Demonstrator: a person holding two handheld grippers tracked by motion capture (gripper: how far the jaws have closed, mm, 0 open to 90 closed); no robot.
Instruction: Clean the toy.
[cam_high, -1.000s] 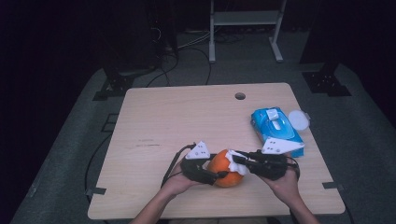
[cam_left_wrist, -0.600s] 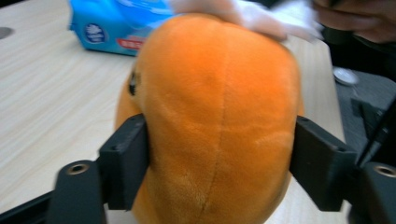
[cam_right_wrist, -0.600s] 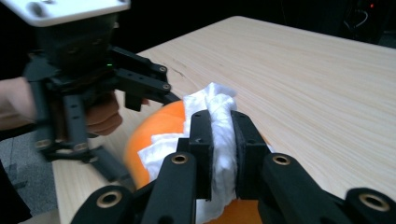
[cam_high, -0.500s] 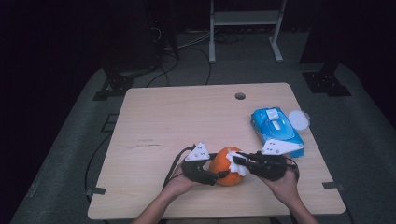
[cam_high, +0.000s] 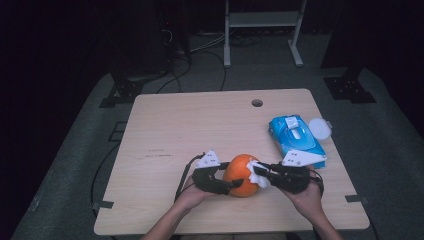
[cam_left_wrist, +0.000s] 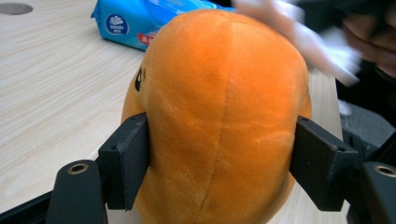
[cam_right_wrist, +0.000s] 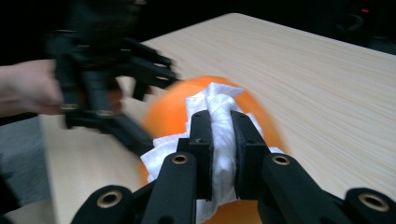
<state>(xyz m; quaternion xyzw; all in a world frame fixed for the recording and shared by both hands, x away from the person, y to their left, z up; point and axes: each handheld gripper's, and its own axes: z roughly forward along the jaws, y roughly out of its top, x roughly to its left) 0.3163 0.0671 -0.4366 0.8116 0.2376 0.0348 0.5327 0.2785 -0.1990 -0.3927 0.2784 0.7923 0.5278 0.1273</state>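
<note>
An orange plush toy (cam_high: 240, 172) stands near the table's front edge. My left gripper (cam_high: 231, 181) reaches it from the left. In the left gripper view both pads (cam_left_wrist: 133, 158) press on the flanks of the plush toy (cam_left_wrist: 224, 93). Those jaws have just been opening a little, with the toy still between them. My right gripper (cam_high: 257, 171) comes from the right, shut on a crumpled white wipe (cam_high: 256, 174). In the right gripper view the right gripper (cam_right_wrist: 220, 119) lays the wipe (cam_right_wrist: 219, 100) against the top of the toy (cam_right_wrist: 163, 112); that frame is motion-blurred.
A blue pack of wipes (cam_high: 296, 135) lies to the right behind my right hand, with a white round lid (cam_high: 320, 128) beside it. The wooden table (cam_high: 200, 130) has a cable hole (cam_high: 257, 103) near its far edge. Dark floor, cables and stands surround it.
The wipe in the right gripper has shifted slightly across the toy's top. Both hands and the toy stay in nearly the same place.
</note>
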